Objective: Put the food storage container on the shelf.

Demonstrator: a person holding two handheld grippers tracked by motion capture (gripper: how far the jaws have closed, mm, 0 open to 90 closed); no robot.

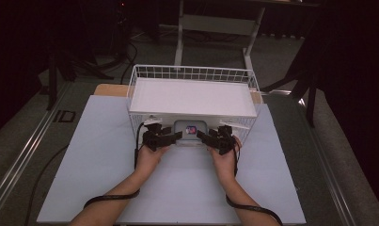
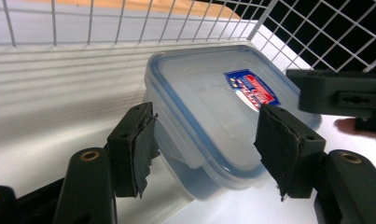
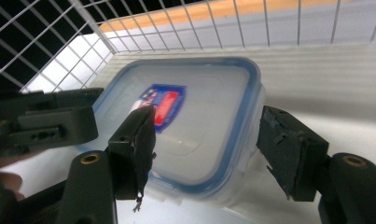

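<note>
basket: white wire basket on the table
table: pale top
beyond: desk frame, dark floor

Container clear glossy plastic; basket white wire; table matt.

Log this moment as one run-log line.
scene: clear lidded plastic container on table under white wire basket | left gripper: open, corner between jaws | right gripper: open, corner between jaws
</note>
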